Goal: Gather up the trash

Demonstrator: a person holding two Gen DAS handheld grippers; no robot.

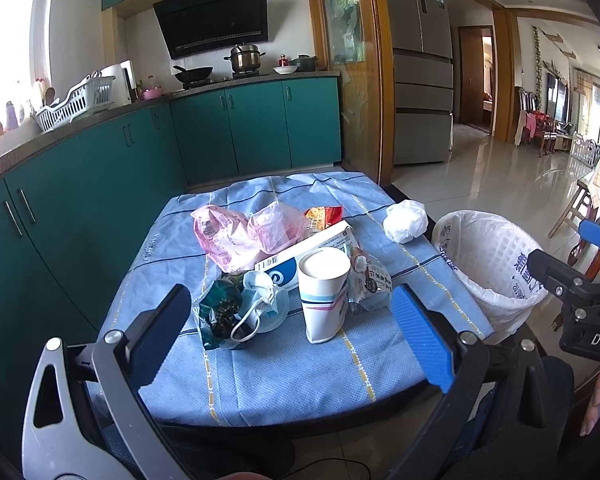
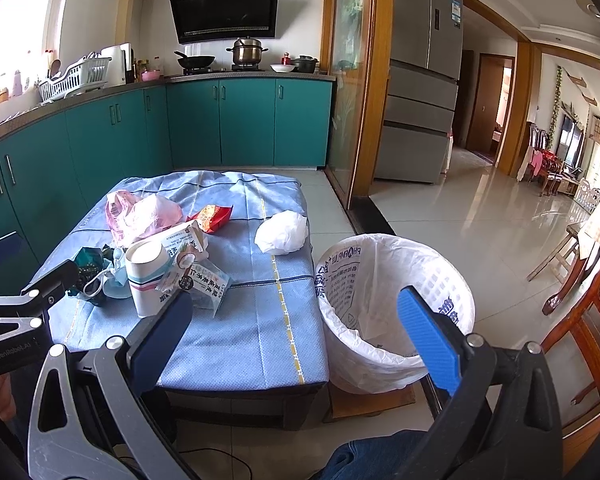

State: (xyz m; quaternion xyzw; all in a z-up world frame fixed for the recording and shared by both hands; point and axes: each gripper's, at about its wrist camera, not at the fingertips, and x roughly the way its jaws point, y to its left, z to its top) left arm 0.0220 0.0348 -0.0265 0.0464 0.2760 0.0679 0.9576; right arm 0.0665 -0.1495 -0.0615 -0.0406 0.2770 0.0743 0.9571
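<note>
Trash lies on a low table with a blue cloth [image 1: 284, 368] [image 2: 252, 320]: a paper cup [image 1: 323, 294] [image 2: 148, 276], a blue face mask [image 1: 260, 300], a dark green wrapper [image 1: 218, 312], a white carton [image 1: 304, 250], pink bags [image 1: 236, 232] [image 2: 140, 216], a red-orange snack bag [image 2: 214, 216] and a crumpled white bag [image 1: 405, 220] [image 2: 282, 232]. A white bin with a liner [image 1: 488, 268] [image 2: 392, 304] stands right of the table. My left gripper [image 1: 292, 328] is open and empty, before the cup. My right gripper [image 2: 296, 336] is open and empty, near the bin.
Teal kitchen cabinets [image 1: 236, 128] run along the left and back. A glass partition and wooden frame [image 2: 356, 92] stand behind the table, with a fridge [image 2: 424, 80] beyond. A wooden chair [image 2: 588, 312] is right of the bin. Tiled floor [image 2: 460, 224] stretches to the right.
</note>
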